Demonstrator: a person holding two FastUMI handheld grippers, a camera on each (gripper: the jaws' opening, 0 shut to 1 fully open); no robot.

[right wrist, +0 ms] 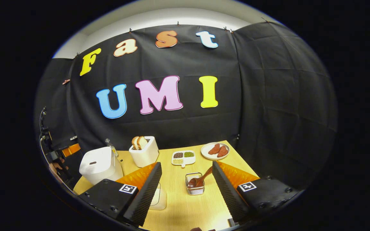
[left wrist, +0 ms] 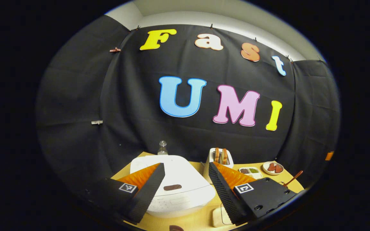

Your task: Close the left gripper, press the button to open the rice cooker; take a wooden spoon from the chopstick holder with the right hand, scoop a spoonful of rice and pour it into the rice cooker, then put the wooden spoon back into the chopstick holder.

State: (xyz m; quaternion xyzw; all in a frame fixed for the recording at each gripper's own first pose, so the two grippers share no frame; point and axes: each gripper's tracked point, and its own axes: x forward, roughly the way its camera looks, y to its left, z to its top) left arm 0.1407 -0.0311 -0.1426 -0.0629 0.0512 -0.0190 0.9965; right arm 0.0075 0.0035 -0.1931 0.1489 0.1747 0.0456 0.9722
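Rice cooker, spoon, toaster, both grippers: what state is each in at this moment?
Rice cooker: lid shut.
Wooden spoon: standing in the chopstick holder, handle leaning out.
Toaster: two bread slices sticking up from the slots.
Left gripper: open, above the cooker.
Right gripper: open, holding nothing, the holder between its fingers.

Left gripper view: the rice cooker (left wrist: 175,186) has its front corners hidden behind the gripper's fingers, and its panel markings are too small to read. The wooden spoon (left wrist: 293,178) is cut to a handle tip. Right gripper view: tray (right wrist: 183,158) contents are indistinct.
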